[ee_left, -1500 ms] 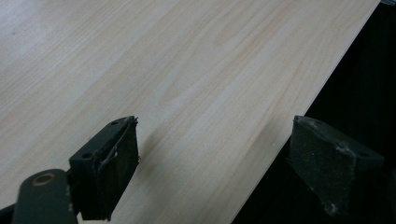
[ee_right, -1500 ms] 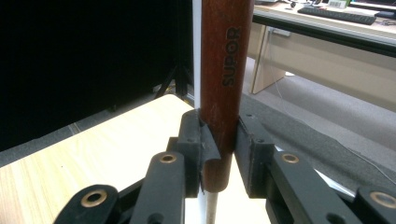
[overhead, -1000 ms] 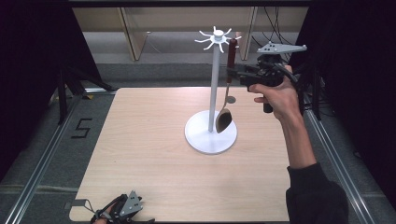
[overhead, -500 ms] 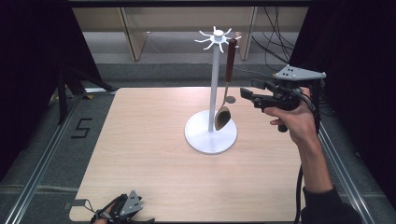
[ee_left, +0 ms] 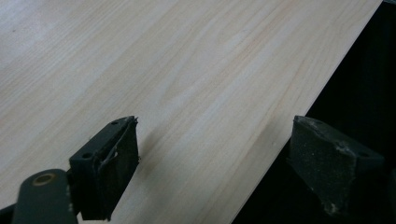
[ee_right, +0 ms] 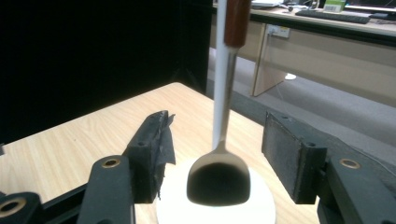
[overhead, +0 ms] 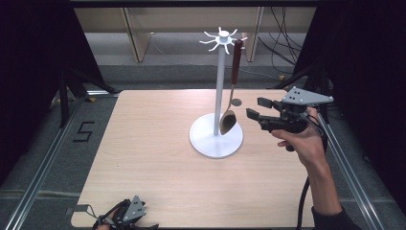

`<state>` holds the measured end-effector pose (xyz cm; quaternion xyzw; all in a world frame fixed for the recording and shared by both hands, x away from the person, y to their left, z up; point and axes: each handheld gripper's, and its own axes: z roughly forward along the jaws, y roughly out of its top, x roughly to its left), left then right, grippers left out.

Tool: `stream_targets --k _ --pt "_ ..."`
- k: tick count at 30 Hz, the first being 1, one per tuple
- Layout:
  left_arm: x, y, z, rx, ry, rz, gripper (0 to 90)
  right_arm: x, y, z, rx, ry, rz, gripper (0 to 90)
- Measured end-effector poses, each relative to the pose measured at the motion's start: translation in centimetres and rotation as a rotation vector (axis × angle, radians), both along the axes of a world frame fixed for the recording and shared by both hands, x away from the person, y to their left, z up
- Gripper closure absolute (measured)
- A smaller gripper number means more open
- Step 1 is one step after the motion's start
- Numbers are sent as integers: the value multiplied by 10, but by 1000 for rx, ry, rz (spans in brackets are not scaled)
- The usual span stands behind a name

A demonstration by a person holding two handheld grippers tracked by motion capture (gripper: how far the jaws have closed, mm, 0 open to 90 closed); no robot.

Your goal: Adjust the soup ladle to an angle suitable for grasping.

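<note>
A white utensil stand [overhead: 219,86] with hooks at its top rises from a round base [overhead: 206,141] on the wooden table [overhead: 158,158]. From one hook hangs a spoon [overhead: 228,120] with a brown handle, its bowl just above the base. My right gripper [overhead: 255,108] is held level to the right of the stand and points at the bowl. Its jaws have just been opening and stand open. In the right gripper view the spoon [ee_right: 217,179] hangs a little ahead of the right gripper [ee_right: 217,119], untouched. My left gripper [overhead: 111,218] rests open at the table's near-left edge.
In the left gripper view the left gripper [ee_left: 215,126] straddles the table's edge [ee_left: 289,116], one jaw over wood, the other over dark floor. Metal rails [overhead: 43,167] run along both sides of the table. Desks and cables stand behind it.
The right gripper was up at the spoon's handle near the hook. It has let go and dropped down and to the right, with its jaws wider. The spoon stays hanging. The left gripper has not moved.
</note>
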<state>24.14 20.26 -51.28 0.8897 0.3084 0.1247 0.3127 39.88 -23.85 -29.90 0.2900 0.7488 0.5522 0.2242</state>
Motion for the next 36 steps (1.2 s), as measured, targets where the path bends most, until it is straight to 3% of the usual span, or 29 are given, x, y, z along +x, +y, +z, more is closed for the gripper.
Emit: stream_targets --k 6,12,19,20,24,25,26,29,32,36 --pt "0 0 0 -1 0 -1 153 -5 2 -9 -6 6 1 424" --pt "0 0 0 -1 -3 -1 153 -6 5 -27 -30 71 12 420" --pt "1 0 0 -3 -3 -2 153 -4 8 -37 -58 79 5 417" --pt "1 0 0 -2 -3 -2 153 -5 9 -39 -63 104 8 413" --pt "0 0 1 -6 -3 0 153 -4 10 -49 -86 79 18 412" --pt "0 0 1 -9 -3 1 153 -5 11 -51 -88 112 9 411" --pt "0 0 1 -9 -3 1 153 -3 10 -54 -100 96 9 410" --pt "1 -2 1 -14 -5 4 153 -5 6 -60 -111 144 7 404" --pt "1 -2 2 -16 -2 4 153 -6 3 -70 -132 147 11 402" --pt "2 -2 2 -13 -4 -1 153 -7 1 -81 -133 184 5 401"
